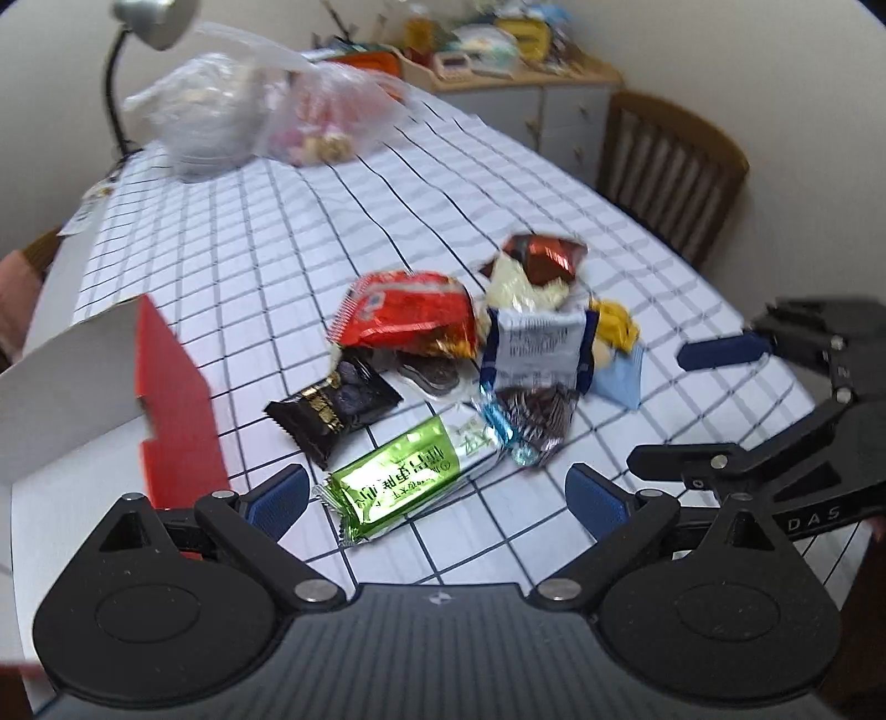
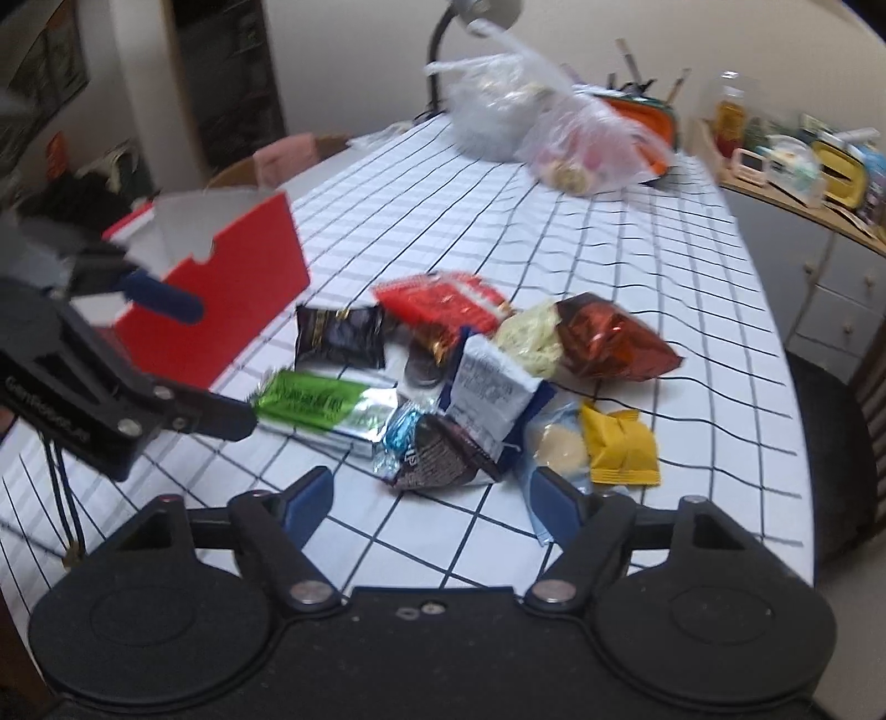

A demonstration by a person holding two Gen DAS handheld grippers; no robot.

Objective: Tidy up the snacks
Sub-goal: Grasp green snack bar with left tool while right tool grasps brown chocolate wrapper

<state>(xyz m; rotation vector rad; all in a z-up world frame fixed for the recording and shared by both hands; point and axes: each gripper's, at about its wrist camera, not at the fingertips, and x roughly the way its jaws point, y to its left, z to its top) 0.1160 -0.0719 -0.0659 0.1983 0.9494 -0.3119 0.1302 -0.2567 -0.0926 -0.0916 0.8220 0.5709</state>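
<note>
Left gripper [image 1: 437, 498]: jaws wide apart, nothing between the pads; it hovers low over the table [image 1: 277, 232], green bar [image 1: 398, 479] just ahead of the gap at 12 o'clock.

Right gripper [image 2: 432, 501]: jaws wide apart, holding nothing; the brown striped packet [image 2: 437, 457] lies just ahead between the fingers.

Red box [image 2: 221, 299]: open-topped, white inside, stands at the left gripper's 10 o'clock, just beside the snack pile. In the right wrist view the visible part of its interior shows no snacks; the bottom is hidden.

Snack pile, on the checked cloth, all outside the box:
- green bar, nearest the box, touching the brown striped packet
- black packet [image 1: 335, 410], 11 o'clock of the bar
- red bag [image 1: 410, 315], behind the black packet
- white-and-blue packet [image 1: 534, 346], leaning on the pile centre
- dark red foil bag [image 1: 545, 257], farthest back
- yellow packet [image 2: 623, 446] and a pale blue packet [image 1: 623, 376] at the right edge

Two clear plastic bags [image 1: 266, 116] sit at the far end of the table by a lamp [image 1: 149, 27]; contents blurred, not identifiable.
</note>
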